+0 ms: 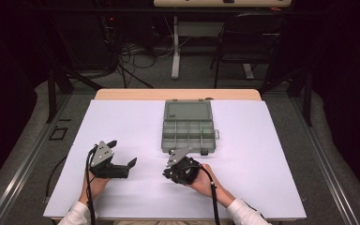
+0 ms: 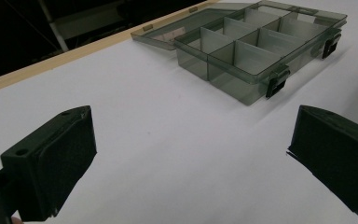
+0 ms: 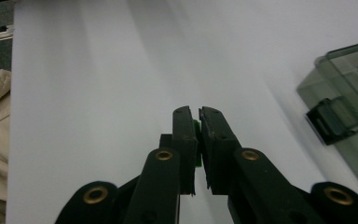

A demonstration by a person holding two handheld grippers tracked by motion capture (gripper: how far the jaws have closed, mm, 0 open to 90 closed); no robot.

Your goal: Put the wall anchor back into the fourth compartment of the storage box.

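Green plastic, a small piece (image 3: 196,140), is showing between the nearly closed jaws of the right gripper (image 3: 198,112), which is pinching it just above the white table cover (image 1: 122,117) near the table's front edge. In the high view the right gripper (image 1: 168,171) is sitting just in front of the smoky grey compartment box (image 1: 188,133), whose lid is lying open and flat toward the table's far edge. The left gripper (image 1: 122,152) is resting nearer the front left corner, its jaws standing wide apart and holding nothing. In the left gripper view the box (image 2: 261,46), its compartments bare, is lying ahead.
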